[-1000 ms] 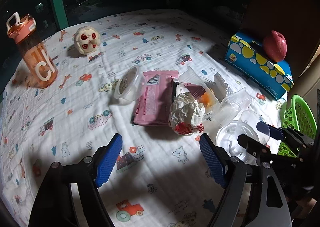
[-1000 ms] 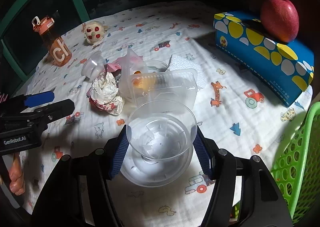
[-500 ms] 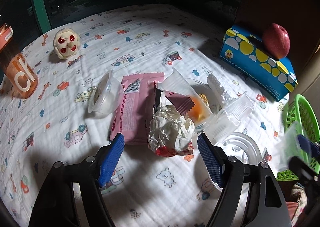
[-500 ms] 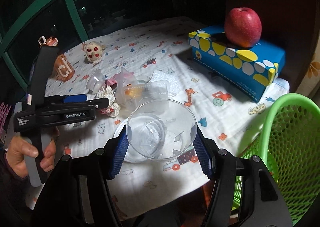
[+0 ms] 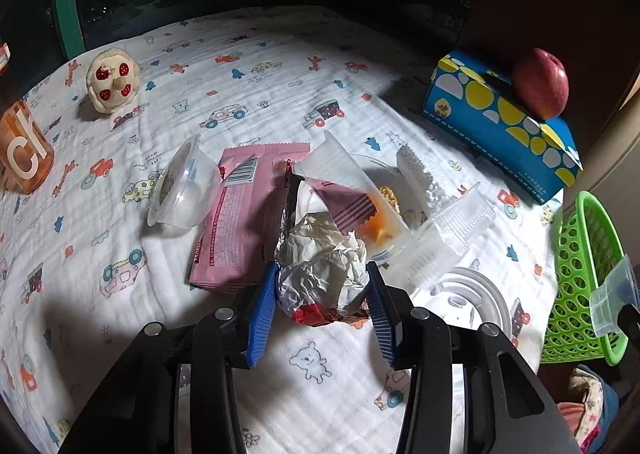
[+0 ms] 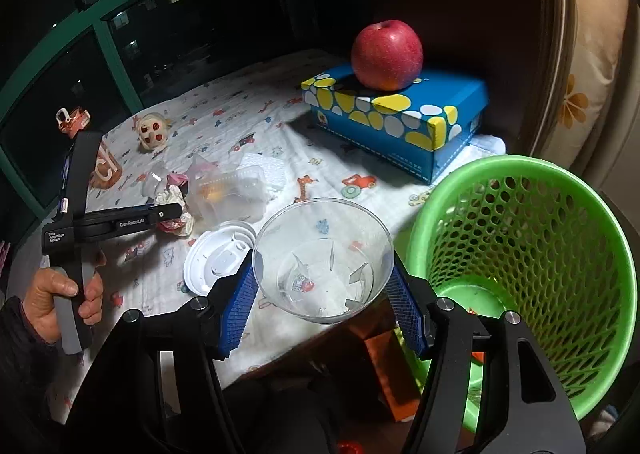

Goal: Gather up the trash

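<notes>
While wrapper (image 5: 322, 274) hides pads, cup (image 6: 324, 260) clamped

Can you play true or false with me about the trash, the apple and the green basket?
1. The red apple sits on the blue tissue box. True.
2. The right tongs hold a clear plastic cup. True.
3. The clear cup is already inside the green basket. False: it is beside the basket, in the tongs.
4. The left tongs are around the pink wrapper. False: their pads sit either side of the crumpled paper ball.
5. The white lid lies on the cloth. True.
</notes>
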